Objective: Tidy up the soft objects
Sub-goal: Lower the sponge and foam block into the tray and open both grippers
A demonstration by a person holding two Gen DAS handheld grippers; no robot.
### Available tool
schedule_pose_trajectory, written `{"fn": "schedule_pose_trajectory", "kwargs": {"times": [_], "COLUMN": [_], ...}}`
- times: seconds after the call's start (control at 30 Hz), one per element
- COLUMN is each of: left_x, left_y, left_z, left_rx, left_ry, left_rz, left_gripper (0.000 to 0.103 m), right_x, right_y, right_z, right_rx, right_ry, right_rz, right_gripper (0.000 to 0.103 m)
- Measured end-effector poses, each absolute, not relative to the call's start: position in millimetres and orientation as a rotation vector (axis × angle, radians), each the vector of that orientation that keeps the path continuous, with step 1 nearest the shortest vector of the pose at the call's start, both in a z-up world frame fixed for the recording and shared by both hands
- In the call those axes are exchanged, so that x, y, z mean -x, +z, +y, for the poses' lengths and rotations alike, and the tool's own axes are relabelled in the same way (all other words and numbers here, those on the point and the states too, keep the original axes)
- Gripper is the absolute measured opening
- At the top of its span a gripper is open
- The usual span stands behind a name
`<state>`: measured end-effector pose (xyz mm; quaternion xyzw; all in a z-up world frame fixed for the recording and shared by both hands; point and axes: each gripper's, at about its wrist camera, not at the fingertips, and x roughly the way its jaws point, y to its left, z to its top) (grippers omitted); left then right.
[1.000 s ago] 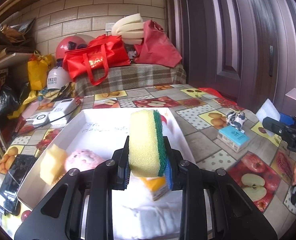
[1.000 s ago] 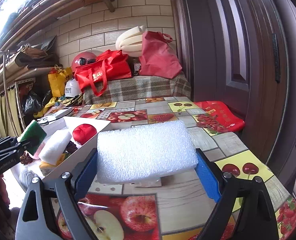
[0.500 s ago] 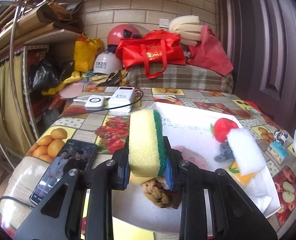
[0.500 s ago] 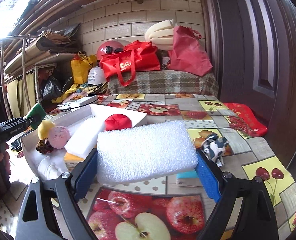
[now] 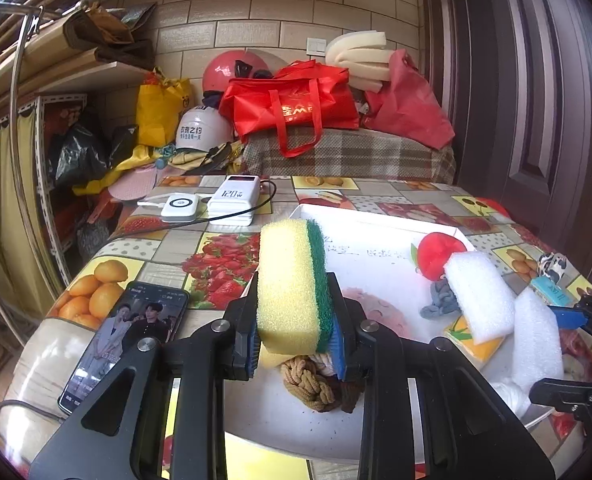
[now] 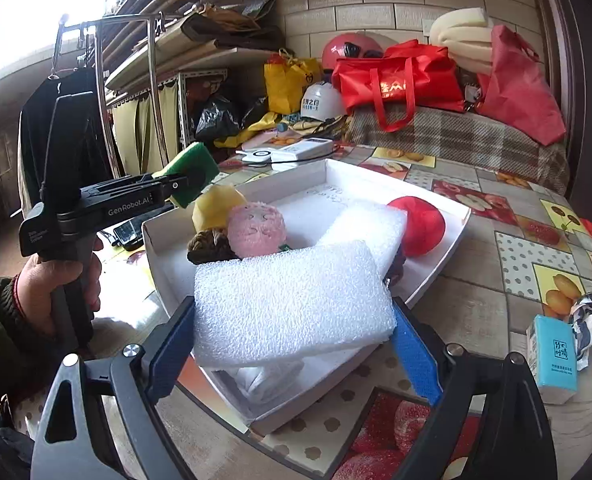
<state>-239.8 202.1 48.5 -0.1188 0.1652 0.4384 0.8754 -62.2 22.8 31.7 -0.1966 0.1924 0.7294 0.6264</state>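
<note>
My left gripper is shut on a yellow sponge with a green scouring side, held upright over the near end of the white tray. From the right wrist view this left gripper hovers at the tray's left corner. My right gripper is shut on a wide white foam block, held across the tray's near corner. In the tray lie a second white foam block, a red plush ball, a pink plush, a yellow sponge piece and a brown knitted thing.
A phone lies left of the tray, with white power banks and a cable behind it. A blue box and a cow-patterned toy sit to the tray's right. A hand holds the left gripper. Red bags crowd the back.
The left gripper swung with its sponge to the tray's left near end, then held still. The right gripper carried the foam block leftwards from the bare tablecloth to above the tray's near corner.
</note>
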Motion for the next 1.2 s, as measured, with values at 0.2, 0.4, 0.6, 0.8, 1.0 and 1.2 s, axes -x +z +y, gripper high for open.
{"fn": "schedule_pose_trajectory", "kwargs": {"times": [0.2,0.4,0.6,0.8,1.0,1.2], "left_x": [236,232,212,178,178,193], "left_y": [49,49,48,46,45,47], "left_z": [199,197,190,201,201,204], "left_rx": [0.228,0.222,0.241,0.343,0.352,0.39], "left_ry": [0.9,0.898,0.823,0.816,0.846,0.893], "left_rz": [0.349,0.356,0.368,0.395,0.389,0.329], "left_gripper": [0.027,0.027,0.027,0.027,0.04,0.092], "right_x": [50,45,47,65,57,50], "right_y": [27,28,36,42,43,44], "right_z": [50,97,86,74,76,76], "right_rx": [0.467,0.467,0.378,0.386,0.362,0.343], "right_ry": [1.596,1.536,1.556,1.546,1.543,1.5], "right_rz": [0.505,0.508,0.46,0.354,0.38,0.389], "right_gripper": [0.091,0.091,0.091,0.092,0.093,0.103]}}
